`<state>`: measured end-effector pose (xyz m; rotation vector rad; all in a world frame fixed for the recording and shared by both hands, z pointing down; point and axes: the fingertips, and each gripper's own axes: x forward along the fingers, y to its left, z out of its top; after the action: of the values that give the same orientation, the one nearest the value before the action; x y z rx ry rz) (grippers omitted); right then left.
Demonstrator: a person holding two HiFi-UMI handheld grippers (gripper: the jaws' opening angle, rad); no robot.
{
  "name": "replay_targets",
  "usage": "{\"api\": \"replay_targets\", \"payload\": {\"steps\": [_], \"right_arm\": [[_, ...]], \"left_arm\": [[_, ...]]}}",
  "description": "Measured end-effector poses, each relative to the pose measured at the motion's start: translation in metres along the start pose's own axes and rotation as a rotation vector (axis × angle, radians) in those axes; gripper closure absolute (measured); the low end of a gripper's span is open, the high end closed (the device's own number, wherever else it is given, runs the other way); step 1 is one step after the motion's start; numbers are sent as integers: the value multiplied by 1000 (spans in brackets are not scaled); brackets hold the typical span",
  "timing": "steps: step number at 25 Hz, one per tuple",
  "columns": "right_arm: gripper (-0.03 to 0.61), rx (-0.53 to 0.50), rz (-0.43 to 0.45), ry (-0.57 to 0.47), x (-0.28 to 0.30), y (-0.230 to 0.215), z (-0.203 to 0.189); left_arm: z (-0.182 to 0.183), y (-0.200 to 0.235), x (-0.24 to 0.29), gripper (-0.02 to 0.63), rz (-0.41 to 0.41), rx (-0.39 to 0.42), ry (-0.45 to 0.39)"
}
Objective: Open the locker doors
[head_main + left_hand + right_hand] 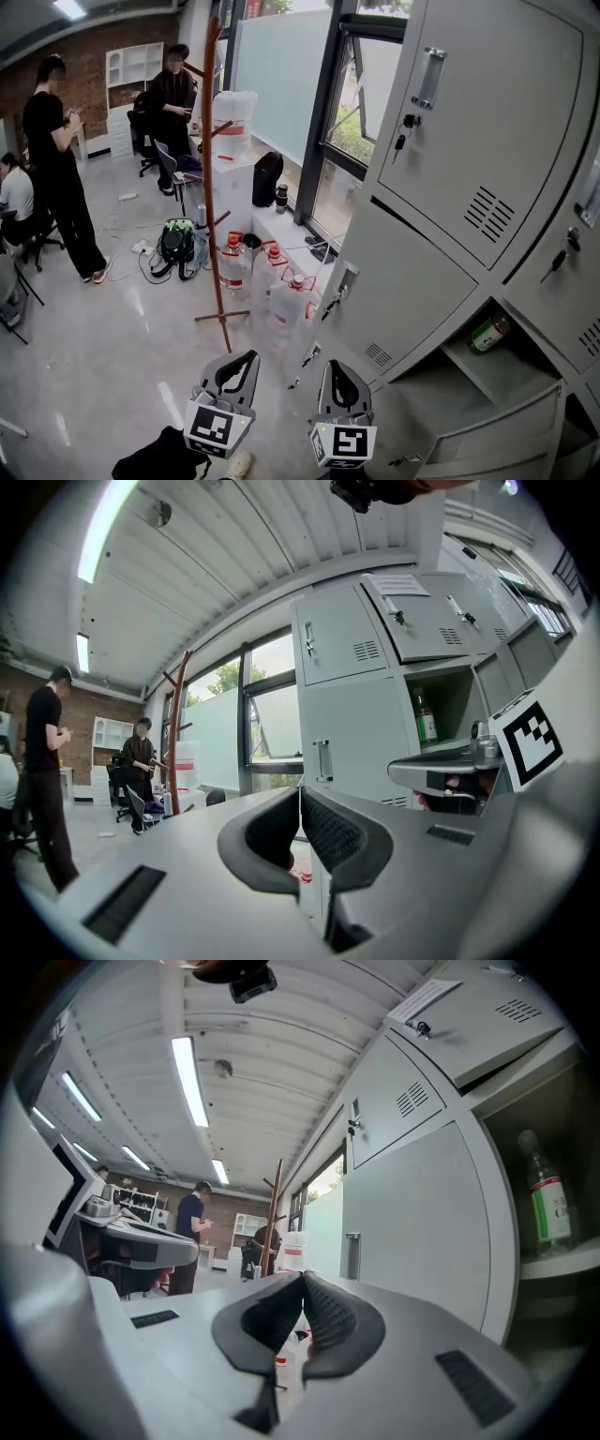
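**Lockers on the right, open floor on the left**

The lockers (469, 169) fill the right side and run back toward the window (342, 122). In an open lower compartment a bottle (488, 332) stands on a shelf, and an open door (487, 433) hangs just before it. Left of the lockers, below the window, water jugs (281, 300) cluster on the floor. The coat stand (214, 169) rises beside them, with a bag (176, 242) to its left. One person (56, 159) stands far left, and another (173, 94) is behind the stand. The left gripper (246, 361) and right gripper (337, 367) sit side by side nearest the camera, before the lockers.

- We hold our left gripper (246, 362) low in front of us, jaws pressed together with nothing between them.
- Our right gripper (339, 367) sits just beside it, jaws likewise together and empty.
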<state>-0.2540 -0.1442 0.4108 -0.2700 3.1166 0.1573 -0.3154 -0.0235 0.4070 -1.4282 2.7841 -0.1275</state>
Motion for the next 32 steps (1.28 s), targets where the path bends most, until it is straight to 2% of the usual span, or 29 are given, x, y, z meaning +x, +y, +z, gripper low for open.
{"api": "replay_targets", "payload": {"steps": [3, 6, 9, 14, 18, 23, 27, 32], "right_arm": [[563, -5, -12, -4, 27, -2, 2], [563, -1, -33, -7, 51, -5, 4], [563, 0, -57, -8, 74, -11, 3], [559, 2, -102, -4, 108, -24, -1], [506, 10, -122, -2, 136, -36, -4], [409, 13, -165, 2, 164, -51, -3], [372, -12, -176, 39, 184, -53, -10], [357, -22, -200, 72, 197, -53, -21]], "left_arm": [[-4, 18, 15, 588, -4, -5, 14], [-4, 36, 36, 588, -14, -5, -18], [-7, 48, 58, 588, -40, -1, 23], [-11, 63, 91, 588, -79, -5, 24], [-15, 69, 114, 588, -109, -8, 21], [-20, 77, 131, 588, -135, -15, 9], [-25, 82, 138, 588, -159, -18, 9], [-31, 88, 140, 588, -181, -18, 51]]}}
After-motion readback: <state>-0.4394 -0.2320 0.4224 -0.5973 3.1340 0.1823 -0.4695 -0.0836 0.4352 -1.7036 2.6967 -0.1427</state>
